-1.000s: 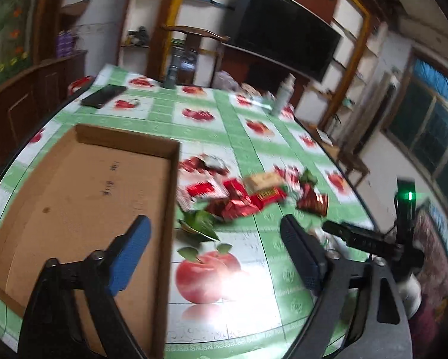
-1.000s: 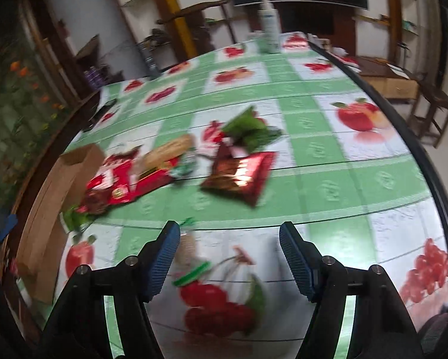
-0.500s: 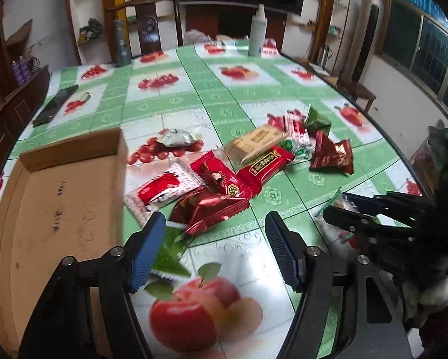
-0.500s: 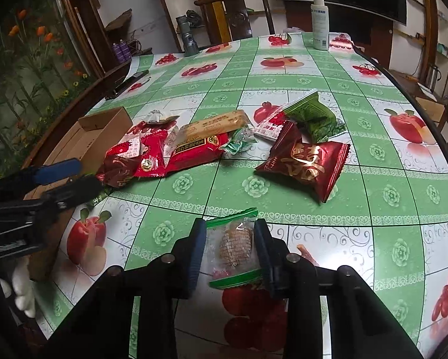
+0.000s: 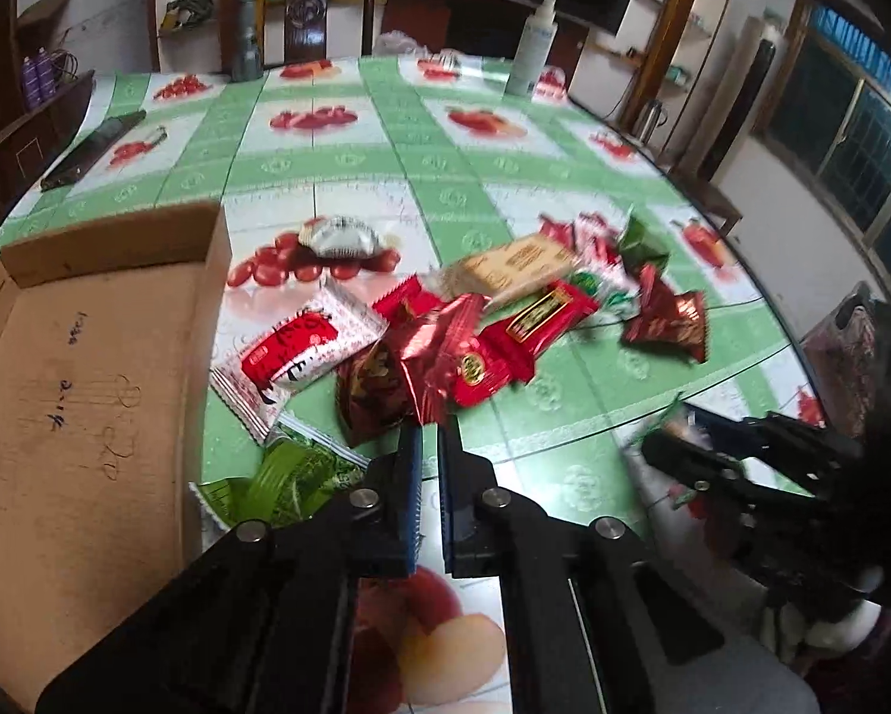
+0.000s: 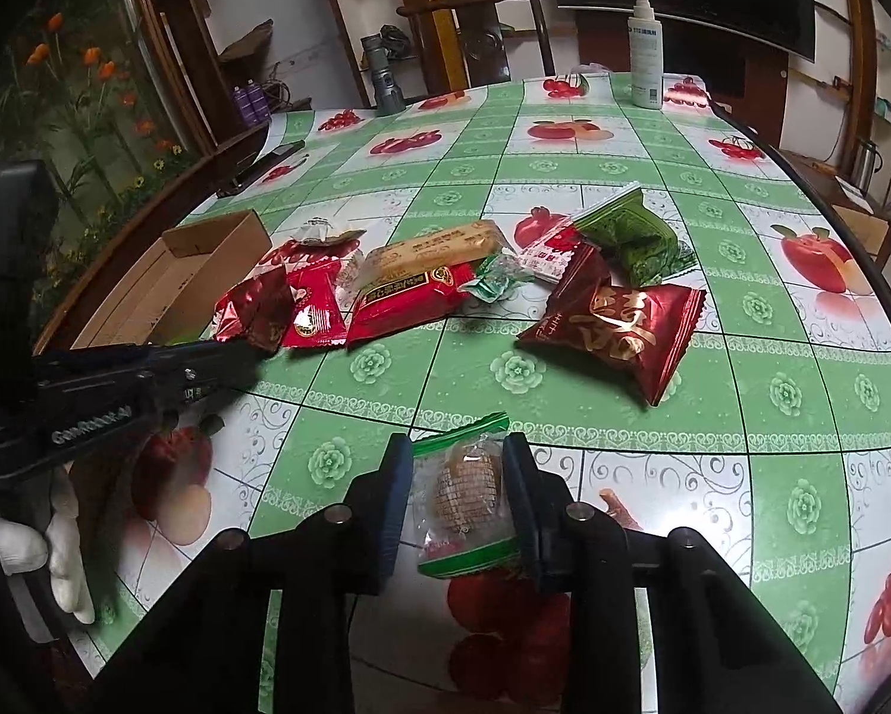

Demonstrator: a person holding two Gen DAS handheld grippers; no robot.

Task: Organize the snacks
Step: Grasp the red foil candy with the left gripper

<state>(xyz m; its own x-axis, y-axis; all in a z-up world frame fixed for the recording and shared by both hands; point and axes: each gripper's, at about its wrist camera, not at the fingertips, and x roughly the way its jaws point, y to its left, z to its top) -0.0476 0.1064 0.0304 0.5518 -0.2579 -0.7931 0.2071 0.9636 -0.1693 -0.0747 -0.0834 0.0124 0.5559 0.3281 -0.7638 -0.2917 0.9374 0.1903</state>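
The right gripper [image 6: 457, 476] clamps a clear green-edged snack bag [image 6: 466, 497] nearest the table's near edge; the left gripper [image 5: 429, 446] pinches a dark red wrapper [image 5: 427, 357] at the snack pile's [image 6: 410, 285] near side (bare tablecloth [image 6: 564, 410] between); the cardboard box [image 5: 82, 369] lies left of the pile.

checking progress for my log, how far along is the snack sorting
Barely started: the brown cardboard box holds no snacks. In hand: the right hand-held gripper is shut on a clear green-edged cookie packet; the left hand-held gripper is shut on a shiny red foil wrapper. Left: the heap of red, tan and green packets on the table.
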